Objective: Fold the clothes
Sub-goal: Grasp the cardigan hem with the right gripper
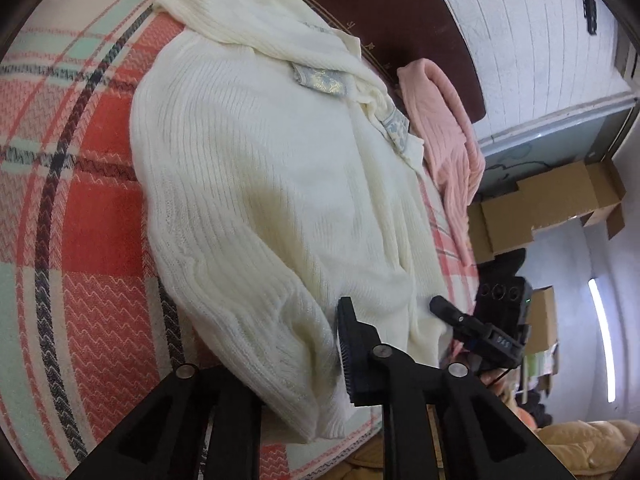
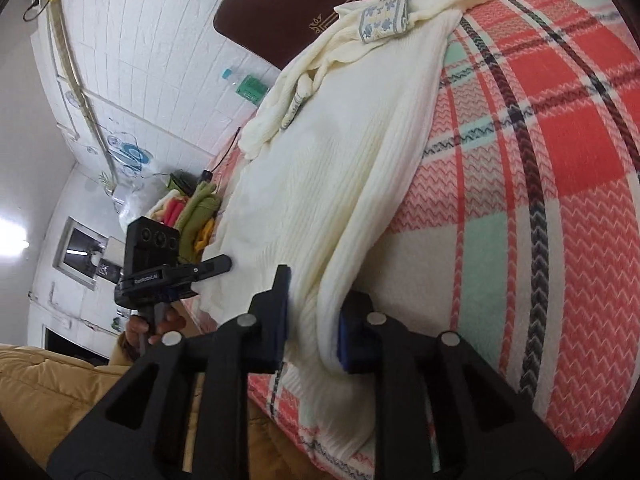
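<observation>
A cream ribbed sweater [image 1: 260, 168] lies spread on the red, mint and white plaid blanket [image 1: 80, 208], with its patterned collar trim towards the headboard. My left gripper [image 1: 320, 360] is shut on the near hem. One pad [image 1: 348, 352] shows and the other is hidden under the fabric. In the right wrist view the sweater [image 2: 340, 152] runs away from me. My right gripper [image 2: 314, 328] pinches a bunched fold of its hem between both blue pads. Each gripper appears in the other's view, at the sweater's edge: the right gripper [image 1: 444, 312] and the left gripper [image 2: 216, 266].
A pink garment [image 1: 444, 132] lies beside the sweater near the dark brown headboard [image 1: 380, 12]. Cardboard boxes [image 1: 552, 200] stand beyond the bed edge. A pile of coloured clothes [image 2: 196, 212] sits at the bed's far side. A tan quilt [image 2: 48, 384] lies below, and a hand [image 2: 160, 326] holds the left gripper.
</observation>
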A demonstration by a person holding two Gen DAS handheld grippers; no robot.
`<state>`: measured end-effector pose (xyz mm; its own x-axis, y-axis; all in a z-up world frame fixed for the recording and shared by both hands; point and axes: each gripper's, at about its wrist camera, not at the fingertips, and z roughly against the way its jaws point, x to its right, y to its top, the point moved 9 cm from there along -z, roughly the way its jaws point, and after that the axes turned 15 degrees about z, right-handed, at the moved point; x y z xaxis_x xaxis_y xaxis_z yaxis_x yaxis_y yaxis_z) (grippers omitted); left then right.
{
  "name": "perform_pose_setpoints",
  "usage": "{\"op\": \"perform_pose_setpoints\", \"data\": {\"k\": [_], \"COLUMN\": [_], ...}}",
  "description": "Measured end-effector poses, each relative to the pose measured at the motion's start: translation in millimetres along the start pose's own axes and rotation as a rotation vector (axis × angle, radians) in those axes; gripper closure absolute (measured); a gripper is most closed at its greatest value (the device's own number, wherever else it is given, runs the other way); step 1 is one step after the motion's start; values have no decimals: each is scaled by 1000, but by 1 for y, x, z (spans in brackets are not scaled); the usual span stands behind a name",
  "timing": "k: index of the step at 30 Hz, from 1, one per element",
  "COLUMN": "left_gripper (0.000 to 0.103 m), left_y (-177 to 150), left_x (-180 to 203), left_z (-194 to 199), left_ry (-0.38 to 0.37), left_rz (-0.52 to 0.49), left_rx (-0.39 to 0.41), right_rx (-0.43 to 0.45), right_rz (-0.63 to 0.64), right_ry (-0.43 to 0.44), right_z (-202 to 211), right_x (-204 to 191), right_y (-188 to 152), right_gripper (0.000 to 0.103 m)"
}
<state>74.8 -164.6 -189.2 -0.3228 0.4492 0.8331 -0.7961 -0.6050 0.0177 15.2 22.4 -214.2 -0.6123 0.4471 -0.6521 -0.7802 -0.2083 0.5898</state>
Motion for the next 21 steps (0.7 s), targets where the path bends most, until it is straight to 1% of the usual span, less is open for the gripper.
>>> {"op": "perform_pose_setpoints", "data": {"k": [1, 4, 6, 8, 9, 10, 11, 13, 15, 17, 19, 21], "left_gripper": [75, 69, 69, 75, 79, 92, 94, 95, 95, 95, 95, 95], "left_y": [1, 3, 5, 8, 8, 9, 8, 8, 8, 11, 15, 21], "left_x": [0, 5, 8, 7, 5, 4, 3, 4, 11, 21, 31, 37], "left_z": [0, -3, -5, -5, -5, -5, -3, 1, 11, 22, 33, 41], "left_ry": [-21, -44, -47, -35, -16, 6, 4, -12, -72, -115, -155, -172], "left_rz": [13, 5, 7, 22, 21, 22, 28, 43, 58, 58, 57, 55], "left_rx": [-4, -6, -3, 10, 17, 26, 29, 31, 31, 45, 60, 77], "right_rx": [5, -6, -16, -22, -10, 2, 14, 38, 81, 127, 157, 176], "right_rz": [-5, 7, 25, 35, 24, 13, 2, -19, -44, -58, -61, -57], "right_ry": [6, 2, -3, -11, 3, 16, 30, 58, 99, 136, 155, 162], "right_z": [0, -4, -8, -9, -6, -4, -1, 5, 14, 24, 33, 39], "right_x": [0, -1, -3, -4, -4, -5, -5, -6, -8, -11, -14, -16], "right_y": [0, 1, 3, 4, 5, 6, 8, 10, 17, 28, 38, 47], "right_gripper": [81, 81, 81, 81, 83, 83, 83, 85, 85, 85, 85, 85]}}
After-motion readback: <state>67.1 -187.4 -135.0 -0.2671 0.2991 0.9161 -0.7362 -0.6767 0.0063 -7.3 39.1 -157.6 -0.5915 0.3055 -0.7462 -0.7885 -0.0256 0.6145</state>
